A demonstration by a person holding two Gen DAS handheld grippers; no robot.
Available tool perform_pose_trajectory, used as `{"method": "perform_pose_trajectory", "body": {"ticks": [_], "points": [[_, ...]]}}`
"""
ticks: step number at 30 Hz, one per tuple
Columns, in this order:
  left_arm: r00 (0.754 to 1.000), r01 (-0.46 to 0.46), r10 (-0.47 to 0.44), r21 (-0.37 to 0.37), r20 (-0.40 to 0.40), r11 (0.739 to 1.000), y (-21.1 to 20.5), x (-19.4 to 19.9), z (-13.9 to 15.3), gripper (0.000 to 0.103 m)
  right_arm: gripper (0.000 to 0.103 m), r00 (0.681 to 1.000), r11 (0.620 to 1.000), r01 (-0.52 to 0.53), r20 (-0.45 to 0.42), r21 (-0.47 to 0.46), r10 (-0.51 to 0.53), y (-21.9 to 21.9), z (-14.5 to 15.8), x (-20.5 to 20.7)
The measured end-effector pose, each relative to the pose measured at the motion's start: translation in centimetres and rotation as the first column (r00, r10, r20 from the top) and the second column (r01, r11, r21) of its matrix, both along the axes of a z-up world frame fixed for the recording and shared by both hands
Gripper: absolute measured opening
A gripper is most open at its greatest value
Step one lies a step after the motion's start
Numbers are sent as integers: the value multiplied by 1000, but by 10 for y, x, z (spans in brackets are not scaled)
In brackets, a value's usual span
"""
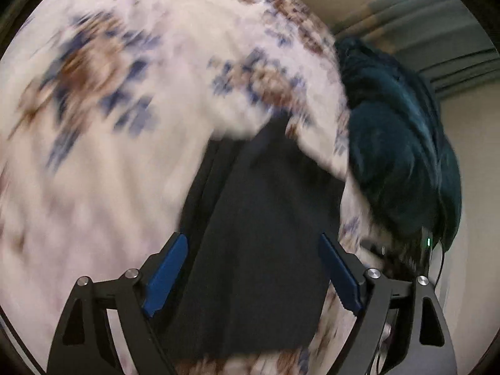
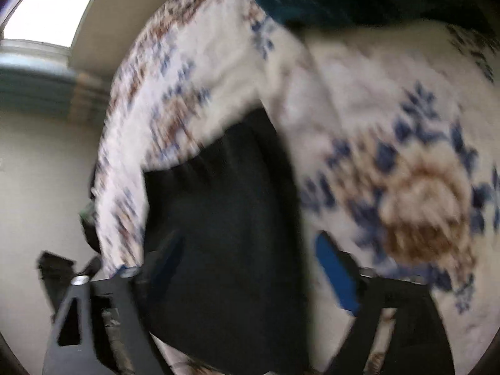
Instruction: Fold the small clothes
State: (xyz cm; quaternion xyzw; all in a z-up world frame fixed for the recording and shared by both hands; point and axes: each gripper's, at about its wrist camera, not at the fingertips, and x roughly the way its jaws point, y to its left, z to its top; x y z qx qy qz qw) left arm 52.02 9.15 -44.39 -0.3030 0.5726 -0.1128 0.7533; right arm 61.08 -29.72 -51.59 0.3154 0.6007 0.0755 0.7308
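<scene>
So the thing being folded is a small dark, near-black fabric garment [image 1: 259,250], lying flat on a cream fleece blanket with blue and brown floral print [image 1: 103,168], which fills most of both wrist views. In the left wrist view the dark cloth runs up between the blue-padded fingers of the left gripper [image 1: 253,276], and the jaws stand wide with neither pad pressing on it, so nothing is pinched. Same deal on the other side: the right gripper [image 2: 253,275] hangs over the same dark garment [image 2: 225,250], jaws spread wide, cloth below and between them but not gripped. Everything's pretty motion-blurred, so I can't tell what kind of garment it is or how far folded. Past the garment, a dark teal plush fabric heap [image 1: 403,150] sits at the blanket's far edge, touching it. Beyond that there's a plain off-white wall [image 2: 40,168] and a bright window [image 2: 47,6] with some grey-green curtain [image 1: 437,31].
</scene>
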Motion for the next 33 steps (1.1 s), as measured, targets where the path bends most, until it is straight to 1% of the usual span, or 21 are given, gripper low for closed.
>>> {"method": "perform_pose_trajectory", "body": {"ticks": [3, 4, 6, 8, 10, 11, 13, 15, 16, 17, 18, 19, 20, 21, 22, 25, 28, 30, 31, 32, 33], "points": [[994, -103, 103, -9, -46, 995, 5, -58, -7, 86, 98, 999, 1000, -23, -41, 7, 23, -2, -20, -11], [986, -157, 154, -35, -69, 987, 5, -80, -15, 86, 98, 998, 999, -27, -50, 23, 28, -2, -27, -11], [975, -208, 200, -83, -97, 975, -1, -99, -32, 86, 98, 998, 998, -30, -52, 61, 33, -4, -38, -7], [965, -233, 211, -140, -155, 962, -15, -104, -64, 86, 98, 997, 994, -38, -58, 105, 44, -4, -48, 1], [959, -261, 228, -209, -170, 942, -29, -99, -87, 86, 98, 996, 988, -40, -75, 146, 52, -4, -62, 15], [959, -266, 235, -212, -158, 941, -36, -93, -93, 86, 97, 996, 985, -44, -75, 168, 57, -3, -67, 21], [958, -278, 257, -190, -128, 942, -45, -81, -99, 85, 98, 996, 969, -41, -72, 242, 60, -3, -80, 36], [945, -325, 313, -193, -92, 926, -44, -75, -97, 84, 98, 996, 957, -29, -74, 290, 53, -4, -90, 47], [935, -355, 348, -204, -71, 912, -42, -74, -94, 72, 98, 996, 946, -23, -75, 323, 50, -3, -96, 52], [925, -379, 376, -198, -56, 904, -39, -73, -91, 58, 97, 996, 941, -13, -80, 339, 43, -2, -101, 56], [921, -390, 387, -199, -54, 899, -37, -72, -91, 55, 97, 996, 937, 1, -80, 350, 28, -1, -106, 59], [919, -392, 390, -200, -53, 898, -35, -70, -90, 49, 92, 998, 933, -1, -64, 360, 26, 2, -108, 59], [921, -388, 387, -189, -47, 902, -35, -68, -88, 45, 65, 998, 934, -19, -48, 358, 39, 7, -110, 60], [925, -378, 378, -183, -39, 907, -35, -67, -86, 44, 42, 997, 951, -31, -64, 308, 53, 13, -114, 58], [934, -357, 357, -170, -28, 919, -36, -65, -83, 41, 33, 997, 953, -18, -70, 304, 42, 14, -117, 55], [961, -274, 276, -127, -5, 953, -32, -53, -74, 37, 20, 998, 946, 54, -59, 320, -37, 10, -114, 37], [985, -165, 168, -99, 23, 981, -22, -32, -60, 37, 18, 991, 936, 130, -50, 328, -121, 5, -98, 4], [995, -97, 101, -128, 19, 987, -18, -23, -59, 37, 17, 980, 915, 197, -61, 351, -188, 0, -85, -31], [999, -47, 49, -156, 15, 987, -16, -13, -58, 37, 17, 973, 901, 231, -67, 366, -222, -2, -79, -51], [1000, 4, -1, -157, 15, 988, -18, -1, -56, 37, 17, 960, 886, 278, -78, 371, -269, -2, -71, -82], [996, 85, -82, -155, 24, 984, -23, 20, -54, 37, 17, 947, 868, 319, -97, 381, -305, 0, -65, -108]]}}
